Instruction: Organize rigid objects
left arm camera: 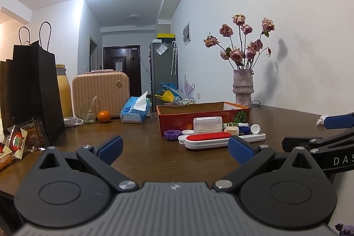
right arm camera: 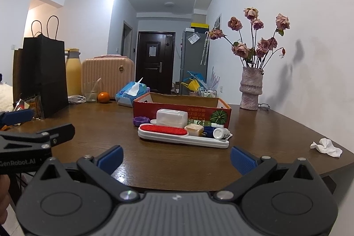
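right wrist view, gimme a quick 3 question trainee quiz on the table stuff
1. True or false: the right gripper is open and holds nothing.
2. What lies directly in front of the red cardboard box? A) the lint brush B) the orange C) the vase
3. Fill in: the crumpled tissue lies near the table's ____ edge.

Key: 1 true; 2 A; 3 right

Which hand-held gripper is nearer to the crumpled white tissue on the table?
Right. The right hand-held gripper has the crumpled white tissue just to its right. The left hand-held gripper sits farther left, with the right one between it and the tissue.
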